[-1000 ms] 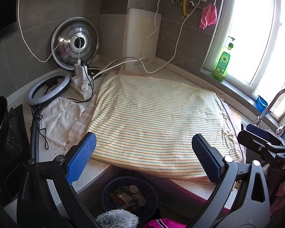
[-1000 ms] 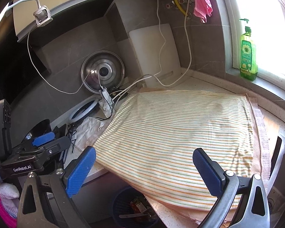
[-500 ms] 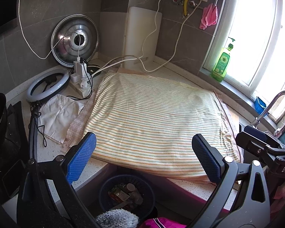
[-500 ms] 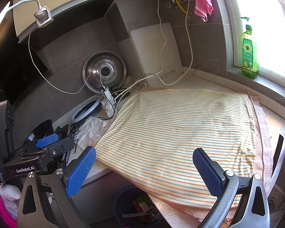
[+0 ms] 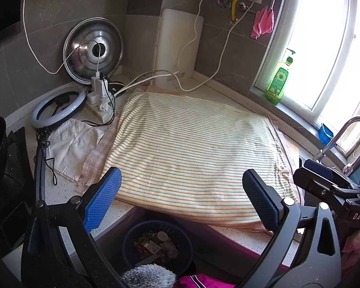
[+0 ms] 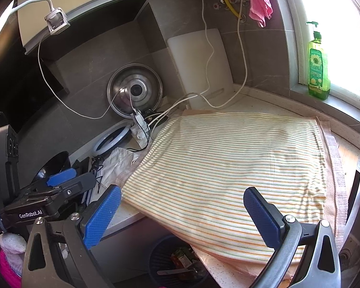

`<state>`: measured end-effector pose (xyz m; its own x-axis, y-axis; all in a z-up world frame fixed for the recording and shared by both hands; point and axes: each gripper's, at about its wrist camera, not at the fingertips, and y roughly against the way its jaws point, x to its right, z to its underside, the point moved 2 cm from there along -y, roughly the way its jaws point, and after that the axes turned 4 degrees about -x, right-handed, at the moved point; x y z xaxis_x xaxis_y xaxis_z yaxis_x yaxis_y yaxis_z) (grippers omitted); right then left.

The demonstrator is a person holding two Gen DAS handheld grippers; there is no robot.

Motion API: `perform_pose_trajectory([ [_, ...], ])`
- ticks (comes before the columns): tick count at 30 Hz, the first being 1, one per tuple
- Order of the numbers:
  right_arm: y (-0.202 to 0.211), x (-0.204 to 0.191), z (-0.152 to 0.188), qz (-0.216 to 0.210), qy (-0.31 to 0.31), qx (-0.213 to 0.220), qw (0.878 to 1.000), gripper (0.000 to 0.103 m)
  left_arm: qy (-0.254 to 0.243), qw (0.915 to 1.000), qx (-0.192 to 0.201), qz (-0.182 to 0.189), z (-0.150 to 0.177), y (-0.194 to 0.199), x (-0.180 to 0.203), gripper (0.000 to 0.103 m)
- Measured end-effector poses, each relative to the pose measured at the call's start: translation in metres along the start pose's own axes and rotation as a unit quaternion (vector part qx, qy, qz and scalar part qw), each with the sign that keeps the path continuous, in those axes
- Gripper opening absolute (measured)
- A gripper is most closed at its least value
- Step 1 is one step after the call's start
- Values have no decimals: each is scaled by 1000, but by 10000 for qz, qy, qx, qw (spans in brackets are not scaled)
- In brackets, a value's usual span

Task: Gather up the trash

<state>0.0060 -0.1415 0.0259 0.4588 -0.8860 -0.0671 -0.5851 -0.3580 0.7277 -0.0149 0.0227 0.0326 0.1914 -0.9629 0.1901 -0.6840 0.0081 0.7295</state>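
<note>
Trash basket (image 5: 156, 242) below counter, striped cloth (image 5: 192, 153) overhanging

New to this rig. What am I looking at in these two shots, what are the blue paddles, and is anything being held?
There is no robot arm. A person holds one two-finger gripper in each hand, and a fisheye camera on each gripper looks forward along its fingers. The blue ribbed paddles are the finger pads.

The left wrist view shows the left gripper. The right wrist view shows the right gripper. Each also shows in the other's view, at the edge. Both are open and hold nothing.

Both look over a speckled kitchen counter covered by a striped cream cloth. Left of the cloth lie a crumpled white paper, a white ring light and a white power strip with chargers. A round steel pot lid and a white cutting board lean on the wall. A green dish soap bottle stands on the sill.

Below the counter edge, a dark blue plastic waste basket already holds trash.
</note>
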Motion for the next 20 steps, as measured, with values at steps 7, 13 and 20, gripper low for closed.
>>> perform_pose_trajectory([
  [7,-1,4,-1,33,-44,-16,10000,103,84,9997,-70,216,1,2,9,102],
  [13,-3,7,0,33,-88,-55,9999,103,194,9986,-211,447,2,-3,13,102],
  [20,-4,12,2,20,-183,-74,9998,103,166,9988,-143,429,3,-3,17,102],
])
